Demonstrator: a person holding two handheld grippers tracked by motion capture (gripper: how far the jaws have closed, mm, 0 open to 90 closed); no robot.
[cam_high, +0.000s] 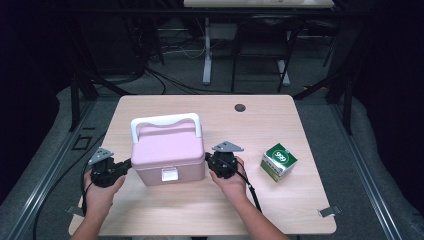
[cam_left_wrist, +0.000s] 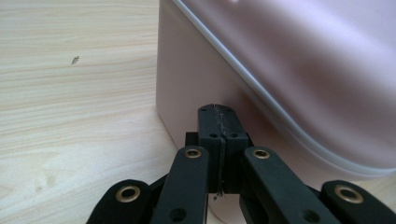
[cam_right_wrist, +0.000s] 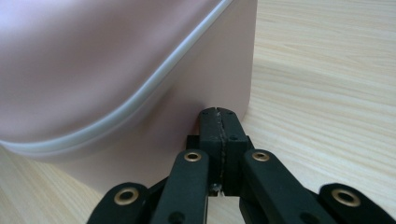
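Observation:
A pink lidded box (cam_high: 168, 155) with a white handle (cam_high: 166, 121) and a white front latch (cam_high: 169, 174) stands on the wooden table (cam_high: 215, 210). My left gripper (cam_high: 129, 163) is shut, its tips against the box's left side wall. In the left gripper view the gripper (cam_left_wrist: 218, 111) has its jaws pressed together, touching the pink wall (cam_left_wrist: 187, 84). My right gripper (cam_high: 208, 158) is shut too, tips at the box's right side. The right gripper view shows the gripper (cam_right_wrist: 218, 112) with its jaws closed and empty, against the pink box (cam_right_wrist: 210, 74).
A green and white carton (cam_high: 278, 161) lies on the table to the right of my right hand. A dark round hole (cam_high: 240, 107) sits near the far edge. A metal clip (cam_high: 328, 211) is at the front right corner.

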